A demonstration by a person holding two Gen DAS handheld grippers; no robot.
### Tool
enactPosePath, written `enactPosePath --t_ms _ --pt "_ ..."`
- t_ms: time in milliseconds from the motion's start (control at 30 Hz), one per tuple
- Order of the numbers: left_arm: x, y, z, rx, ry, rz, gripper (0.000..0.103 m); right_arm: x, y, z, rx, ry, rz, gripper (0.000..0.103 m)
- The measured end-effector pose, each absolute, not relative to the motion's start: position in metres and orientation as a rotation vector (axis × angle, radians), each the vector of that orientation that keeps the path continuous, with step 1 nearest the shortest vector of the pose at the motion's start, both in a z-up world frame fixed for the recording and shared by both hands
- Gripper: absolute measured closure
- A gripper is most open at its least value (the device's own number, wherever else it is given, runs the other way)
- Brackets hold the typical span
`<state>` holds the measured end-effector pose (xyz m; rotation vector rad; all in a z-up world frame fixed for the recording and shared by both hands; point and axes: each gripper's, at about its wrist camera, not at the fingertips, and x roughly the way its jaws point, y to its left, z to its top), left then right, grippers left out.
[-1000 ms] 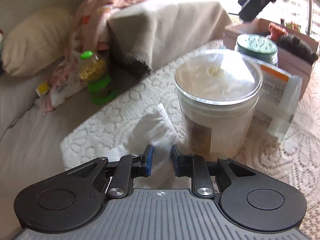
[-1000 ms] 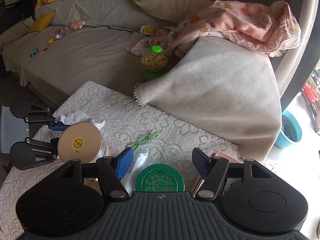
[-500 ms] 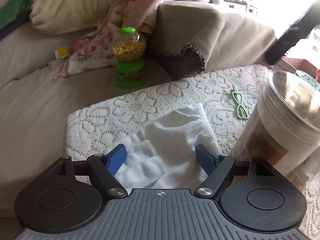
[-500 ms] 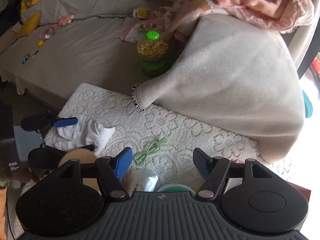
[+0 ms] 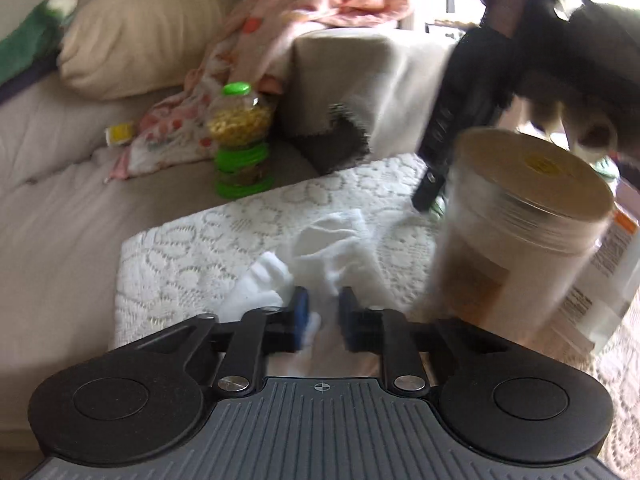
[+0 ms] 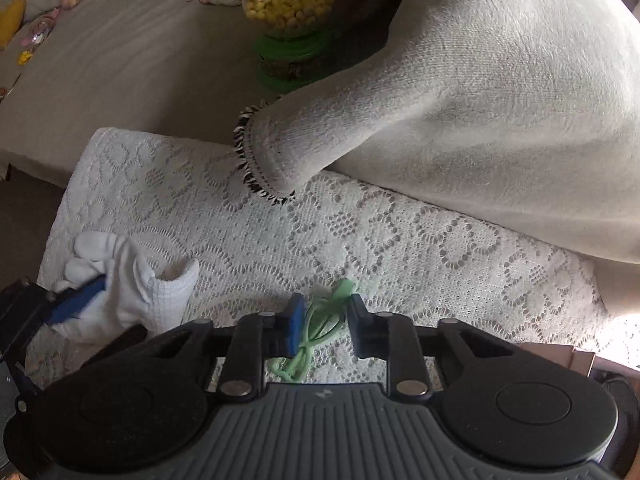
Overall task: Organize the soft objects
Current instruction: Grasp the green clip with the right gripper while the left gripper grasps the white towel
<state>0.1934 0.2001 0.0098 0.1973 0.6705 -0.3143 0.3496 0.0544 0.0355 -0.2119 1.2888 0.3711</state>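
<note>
A white glove (image 5: pixel 332 256) lies bunched on the lace cloth (image 6: pixel 360 220). My left gripper (image 5: pixel 323 320) is closing its jaws, and its pads pinch the glove's near end. In the right wrist view the glove (image 6: pixel 132 284) is at the lower left with a blue left fingertip (image 6: pixel 76 304) pressed into it. My right gripper (image 6: pixel 325 326) points steeply down at the lace. Its jaws are closing with a thin green looped band (image 6: pixel 320 328) squeezed between the pads. In the left wrist view it is a dark blur (image 5: pixel 460 120).
A clear jar with a tan lid (image 5: pixel 532 184) stands just right of the left gripper, a printed packet (image 5: pixel 612 264) behind it. A candy dispenser with a green cap (image 6: pixel 288 0) sits on the sofa. A grey throw (image 6: pixel 480 100) overhangs the lace's far edge.
The left jaws swung wide over the glove, then closed on it. The right gripper dropped towards the lace and narrowed its jaws around the green band.
</note>
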Motion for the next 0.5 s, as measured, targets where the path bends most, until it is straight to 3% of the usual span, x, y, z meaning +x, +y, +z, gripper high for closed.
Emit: enactPosePath --t_ms 233,500 --pt "0.184 0.195 0.025 0.199 0.661 -0.284 0.092 0.328 0.03 0.081 -0.156 1.195 0.424 0.082" --pt "0.167 0.197 0.097 0.245 0.527 -0.201 0.092 0.304 -0.008 0.164 -0.095 0.973 0.429 0.082"
